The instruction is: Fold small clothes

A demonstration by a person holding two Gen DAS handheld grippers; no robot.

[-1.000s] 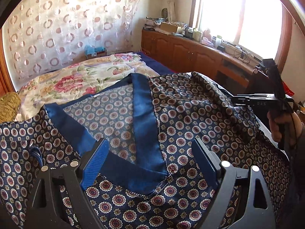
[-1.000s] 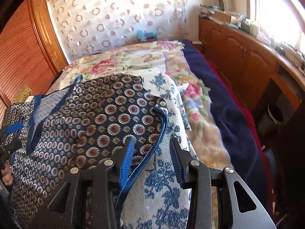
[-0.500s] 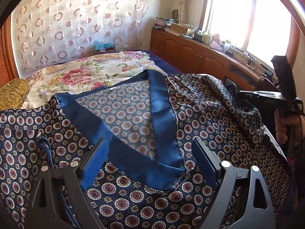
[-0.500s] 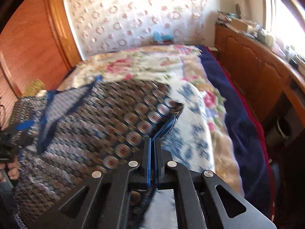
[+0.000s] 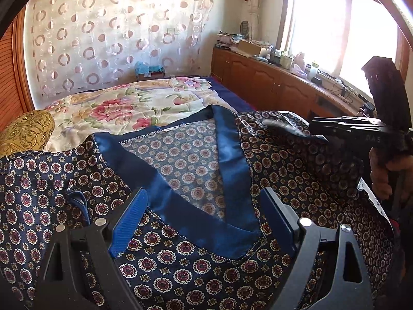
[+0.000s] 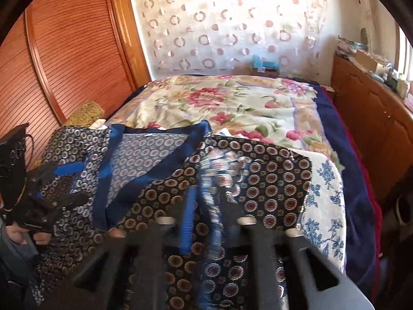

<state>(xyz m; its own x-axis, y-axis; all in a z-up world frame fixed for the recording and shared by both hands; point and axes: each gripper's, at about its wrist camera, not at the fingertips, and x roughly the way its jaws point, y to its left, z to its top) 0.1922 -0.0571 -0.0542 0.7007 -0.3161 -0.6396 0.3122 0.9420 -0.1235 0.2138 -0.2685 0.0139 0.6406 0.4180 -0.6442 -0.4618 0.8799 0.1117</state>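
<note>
A dark navy garment [image 5: 196,261] with round medallions and a blue satin V-neck trim [image 5: 232,160] lies spread on the bed. My left gripper [image 5: 204,219] hovers open and wide just above the point of the V, with nothing between its fingers. It also shows in the right wrist view as the left gripper [image 6: 69,183], at the garment's left side. My right gripper [image 6: 206,211] is over the garment's folded-over right part [image 6: 271,180]. Its jaws are opening, with a blurred strip of the cloth between them that the pads do not press. In the left wrist view, the right gripper [image 5: 317,129] is at the right, held by a hand [image 5: 382,175].
The bed carries a floral blanket [image 6: 232,103] and a white cloth with blue flowers [image 6: 325,206] at its right edge. A gold cushion [image 5: 25,131] sits at the left. Wooden cabinets [image 5: 263,82] with clutter run under the window, and a slatted wooden door [image 6: 64,59] stands left.
The right gripper shut on the garment's right edge, carried it leftward over the garment, and its jaws now stand apart. The left gripper stayed open over the neckline, shifting only slightly.
</note>
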